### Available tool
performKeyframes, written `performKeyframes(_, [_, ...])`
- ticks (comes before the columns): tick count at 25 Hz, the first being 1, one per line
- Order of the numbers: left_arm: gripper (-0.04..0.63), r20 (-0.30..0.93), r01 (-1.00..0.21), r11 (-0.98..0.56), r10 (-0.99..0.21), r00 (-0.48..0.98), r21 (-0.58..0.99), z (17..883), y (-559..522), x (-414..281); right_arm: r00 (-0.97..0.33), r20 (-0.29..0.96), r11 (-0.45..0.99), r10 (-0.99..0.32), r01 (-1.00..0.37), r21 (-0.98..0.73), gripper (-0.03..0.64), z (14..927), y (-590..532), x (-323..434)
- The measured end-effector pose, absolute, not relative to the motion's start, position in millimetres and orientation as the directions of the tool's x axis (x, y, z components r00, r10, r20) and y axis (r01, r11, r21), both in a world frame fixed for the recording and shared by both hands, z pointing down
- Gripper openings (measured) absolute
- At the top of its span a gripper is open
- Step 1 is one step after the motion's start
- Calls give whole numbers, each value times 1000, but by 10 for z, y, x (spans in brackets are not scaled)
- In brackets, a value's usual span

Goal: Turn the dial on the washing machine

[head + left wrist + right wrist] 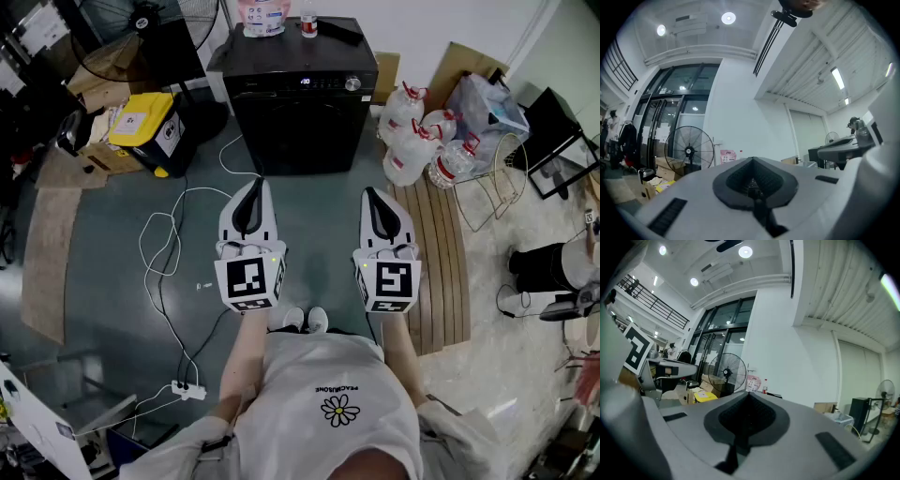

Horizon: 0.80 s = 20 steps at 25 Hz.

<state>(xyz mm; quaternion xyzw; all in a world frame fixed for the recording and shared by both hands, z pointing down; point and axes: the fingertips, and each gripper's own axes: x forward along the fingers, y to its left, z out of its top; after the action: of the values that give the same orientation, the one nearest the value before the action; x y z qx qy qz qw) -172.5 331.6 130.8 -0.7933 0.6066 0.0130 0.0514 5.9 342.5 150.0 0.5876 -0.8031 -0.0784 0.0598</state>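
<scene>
1. The left gripper (252, 202) and right gripper (378, 208) are both staying off the machine, each clenched on nothing.
2. The dial (352, 83) is sitting on the washing machine (300, 122) well ahead. The right gripper is likely needing to open before closing squarely around it.
3. Only the head view is showing the dial. Both gripper views are pointing over it at a fan (689, 150).

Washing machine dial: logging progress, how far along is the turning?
Nothing looks done: the dial on the washing machine has no hand-held gripper near it. In hand: left hand-held gripper and right hand-held gripper, both shut and empty, point toward it. Left: reach, grip, turn.
</scene>
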Motion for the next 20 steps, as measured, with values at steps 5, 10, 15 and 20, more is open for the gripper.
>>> performKeyframes(5, [-2, -76, -962, -264, -960, 269, -65, 1372, 3336, -1722, -301, 12, 297, -954, -934, 197, 2, 1564, 3452, 65])
performKeyframes(10, [-2, -70, -964, -259, -962, 263, -61, 1429, 3317, -1659, -322, 18, 319, -947, -928, 194, 2, 1628, 3456, 122])
performKeyframes(15, [-2, -71, -969, -241, -967, 244, -53, 1529, 3279, -1585, -324, -8, 318, -946, -932, 175, 2, 1675, 3365, 289])
performKeyframes(20, [-2, -58, -972, -228, -971, 231, -54, 1578, 3088, -1552, -323, -9, 316, -946, -932, 177, 2, 1672, 3216, 395])
